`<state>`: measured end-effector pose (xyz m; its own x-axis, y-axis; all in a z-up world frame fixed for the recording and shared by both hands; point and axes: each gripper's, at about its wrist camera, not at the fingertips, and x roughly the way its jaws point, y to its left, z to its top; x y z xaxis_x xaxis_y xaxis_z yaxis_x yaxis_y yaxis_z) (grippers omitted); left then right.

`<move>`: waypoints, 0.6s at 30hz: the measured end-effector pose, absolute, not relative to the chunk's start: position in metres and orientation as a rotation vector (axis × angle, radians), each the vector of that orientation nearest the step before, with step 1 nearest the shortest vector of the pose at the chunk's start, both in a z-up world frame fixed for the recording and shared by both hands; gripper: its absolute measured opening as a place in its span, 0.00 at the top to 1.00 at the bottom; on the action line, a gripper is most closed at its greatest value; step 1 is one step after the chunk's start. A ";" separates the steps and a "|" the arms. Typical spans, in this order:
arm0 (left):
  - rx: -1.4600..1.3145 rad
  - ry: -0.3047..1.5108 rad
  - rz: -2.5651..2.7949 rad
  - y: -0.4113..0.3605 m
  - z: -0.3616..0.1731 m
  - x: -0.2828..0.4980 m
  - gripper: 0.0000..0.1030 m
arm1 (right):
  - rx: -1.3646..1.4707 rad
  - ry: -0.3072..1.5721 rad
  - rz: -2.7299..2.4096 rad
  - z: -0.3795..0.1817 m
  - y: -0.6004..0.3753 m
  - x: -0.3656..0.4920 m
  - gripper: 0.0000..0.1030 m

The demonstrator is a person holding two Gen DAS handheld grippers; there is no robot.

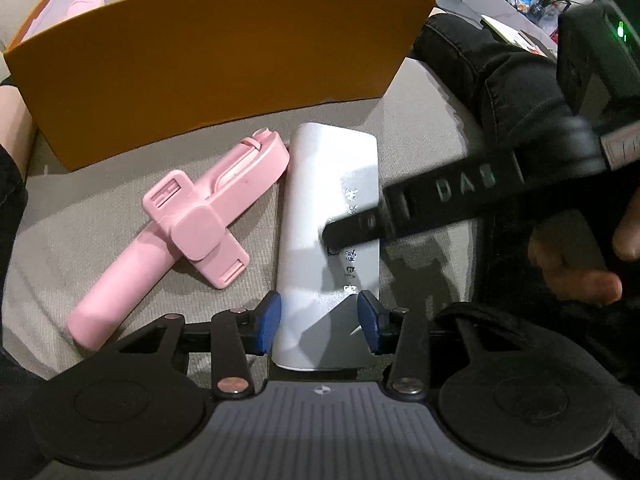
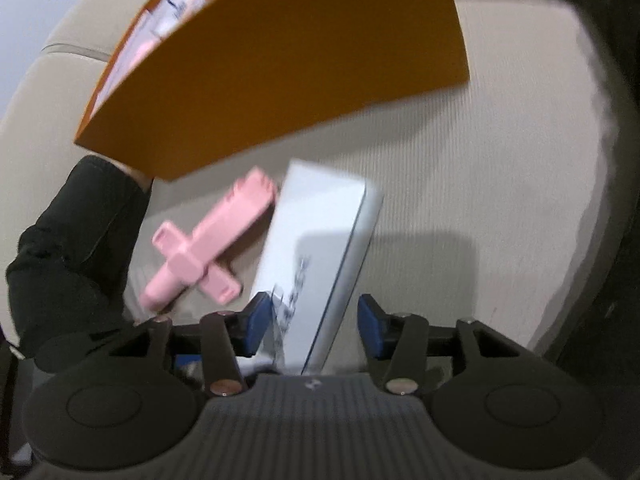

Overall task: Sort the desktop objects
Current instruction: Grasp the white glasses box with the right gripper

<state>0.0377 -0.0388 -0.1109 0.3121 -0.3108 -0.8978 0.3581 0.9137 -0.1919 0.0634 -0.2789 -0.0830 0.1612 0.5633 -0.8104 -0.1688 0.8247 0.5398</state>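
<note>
Now the left tongs (image 1: pixel 319 322) clasp the white box (image 1: pixel 332 216) lower centre; the right tongs (image 2: pixel 310 326) straddle it, gap at right pad; orange box (image 1: pixel 208 80) close above.

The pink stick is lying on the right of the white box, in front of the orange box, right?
Not quite. The pink stick lies on the left of the white box, in front of the orange box. The left wrist view shows it.

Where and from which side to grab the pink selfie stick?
Take the pink selfie stick on its plain round handle, the lower-left end, coming from above with fingers across its width. It lies flat on the beige cushion; the clamp crossbar sits mid-body and the far end lies against the white box.
</note>
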 end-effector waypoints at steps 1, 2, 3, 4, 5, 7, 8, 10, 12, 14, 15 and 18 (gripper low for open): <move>0.045 1.174 -0.444 -0.039 -0.111 0.038 0.53 | 0.376 1.327 0.545 -0.086 -0.278 0.062 0.50; 0.043 1.175 -0.445 -0.039 -0.112 0.039 0.52 | 0.386 1.335 0.550 -0.087 -0.277 0.061 0.49; 0.041 1.176 -0.447 -0.039 -0.112 0.039 0.52 | 0.395 1.337 0.560 -0.088 -0.275 0.060 0.48; 0.037 1.175 -0.448 -0.039 -0.112 0.040 0.52 | 0.396 1.337 0.559 -0.089 -0.273 0.061 0.44; 0.035 1.174 -0.449 -0.038 -0.112 0.040 0.52 | 0.392 1.338 0.552 -0.088 -0.271 0.060 0.42; 0.029 1.167 -0.451 -0.038 -0.111 0.039 0.52 | 0.336 1.326 0.536 -0.082 -0.263 0.058 0.40; 0.021 1.165 -0.462 -0.038 -0.111 0.038 0.56 | 0.293 1.311 0.522 -0.078 -0.257 0.057 0.38; -0.017 1.173 -0.506 -0.040 -0.113 0.039 0.60 | 0.198 1.274 0.484 -0.070 -0.254 0.056 0.36; -0.045 1.181 -0.532 -0.044 -0.116 0.044 0.61 | 0.142 1.249 0.449 -0.067 -0.250 0.057 0.36; -0.036 1.175 -0.542 -0.048 -0.115 0.046 0.61 | 0.123 1.239 0.433 -0.068 -0.249 0.059 0.36; -0.029 1.173 -0.544 -0.048 -0.114 0.045 0.61 | 0.109 1.239 0.430 -0.068 -0.247 0.059 0.36; -0.018 1.175 -0.538 -0.045 -0.112 0.043 0.62 | 0.039 1.227 0.441 -0.069 -0.237 0.056 0.31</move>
